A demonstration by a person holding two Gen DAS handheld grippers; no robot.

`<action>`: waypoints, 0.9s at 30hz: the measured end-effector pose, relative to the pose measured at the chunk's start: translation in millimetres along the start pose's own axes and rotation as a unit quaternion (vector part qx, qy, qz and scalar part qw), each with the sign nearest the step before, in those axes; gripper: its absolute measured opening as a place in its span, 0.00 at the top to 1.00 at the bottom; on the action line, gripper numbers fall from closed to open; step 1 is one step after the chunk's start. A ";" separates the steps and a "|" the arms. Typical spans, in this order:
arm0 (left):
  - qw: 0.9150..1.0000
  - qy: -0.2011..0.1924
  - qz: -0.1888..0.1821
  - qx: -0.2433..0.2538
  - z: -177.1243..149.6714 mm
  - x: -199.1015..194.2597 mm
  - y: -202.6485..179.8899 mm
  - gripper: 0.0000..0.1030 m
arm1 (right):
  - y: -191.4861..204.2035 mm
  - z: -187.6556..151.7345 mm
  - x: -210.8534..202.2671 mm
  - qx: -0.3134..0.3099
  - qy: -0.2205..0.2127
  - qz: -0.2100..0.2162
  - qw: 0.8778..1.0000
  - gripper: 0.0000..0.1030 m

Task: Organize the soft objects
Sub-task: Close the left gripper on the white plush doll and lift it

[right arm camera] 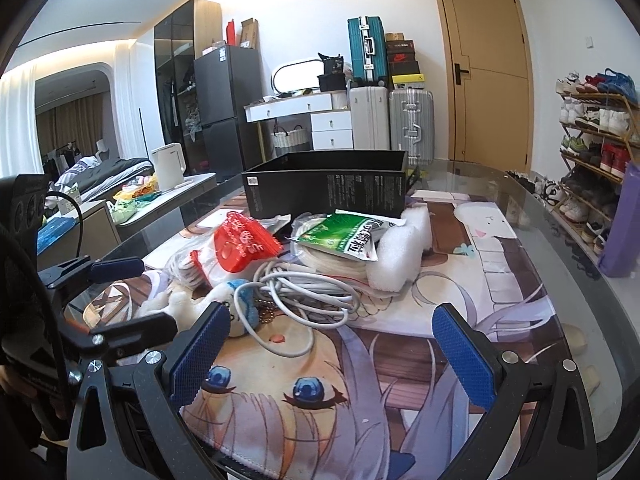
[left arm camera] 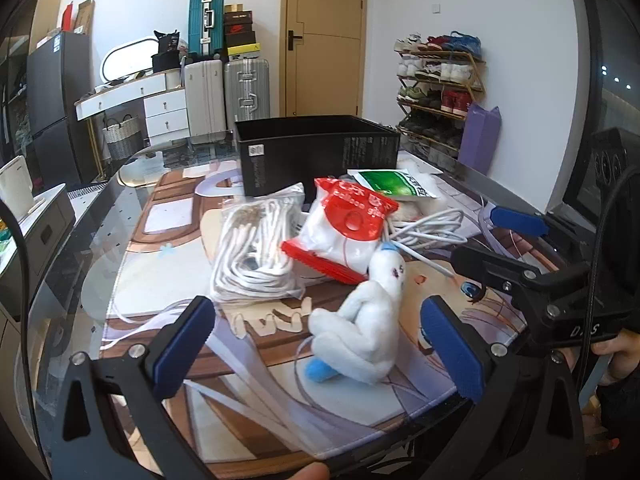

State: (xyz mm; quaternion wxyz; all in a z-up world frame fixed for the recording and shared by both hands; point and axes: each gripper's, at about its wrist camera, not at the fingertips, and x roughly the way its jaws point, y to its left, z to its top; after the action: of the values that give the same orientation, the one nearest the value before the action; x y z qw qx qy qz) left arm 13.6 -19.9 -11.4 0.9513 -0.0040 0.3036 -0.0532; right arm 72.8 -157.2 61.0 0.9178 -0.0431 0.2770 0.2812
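Note:
A white plush toy (left arm camera: pixel 366 322) with a blue tail lies on the printed mat between the open blue pads of my left gripper (left arm camera: pixel 320 348), untouched. Behind it lie a red-and-white bag of cotton balls (left arm camera: pixel 342 230), a clear bag of white cables (left arm camera: pixel 256 248), a loose white cable (left arm camera: pixel 430 226) and a green packet (left arm camera: pixel 394 185). My right gripper (right arm camera: pixel 334 354) is open and empty over the mat, just short of the loose cable (right arm camera: pixel 304 294). The plush (right arm camera: pixel 192 304) sits at its left pad. White foam (right arm camera: pixel 400 256) lies beside the green packet (right arm camera: pixel 344 236).
An open black box (left arm camera: pixel 316 152) stands behind the pile, also in the right wrist view (right arm camera: pixel 326 194). The glass table's edge (right arm camera: pixel 576 264) curves at the right. A purple bag (right arm camera: pixel 622 220) and shoe rack stand beyond it. A counter with a kettle (right arm camera: pixel 170 166) is at left.

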 end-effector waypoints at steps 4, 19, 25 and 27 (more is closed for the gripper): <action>1.000 0.001 0.001 0.009 -1.2 0.3 -3.4 0.01 | -1.3 -0.7 0.8 0.001 0.001 0.000 1.000 0.00; 0.997 0.027 -0.039 0.054 -7.3 2.9 -20.7 0.60 | -1.5 -0.8 1.0 -0.001 0.003 0.000 1.000 0.01; 0.997 0.015 -0.068 0.045 -5.9 -6.5 -16.2 0.64 | -1.3 -0.8 1.2 0.000 0.002 0.002 1.000 0.01; 0.996 0.009 -0.075 0.044 -5.6 -9.8 -15.5 0.66 | -1.8 -0.7 1.5 0.003 0.000 0.004 1.000 0.01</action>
State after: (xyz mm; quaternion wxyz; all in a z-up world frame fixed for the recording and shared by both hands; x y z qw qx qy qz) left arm 1.0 -34.2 -9.7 0.9410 0.0151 0.3087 -0.1380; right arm 74.4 -158.1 59.5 0.9168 -0.0396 0.2781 0.2840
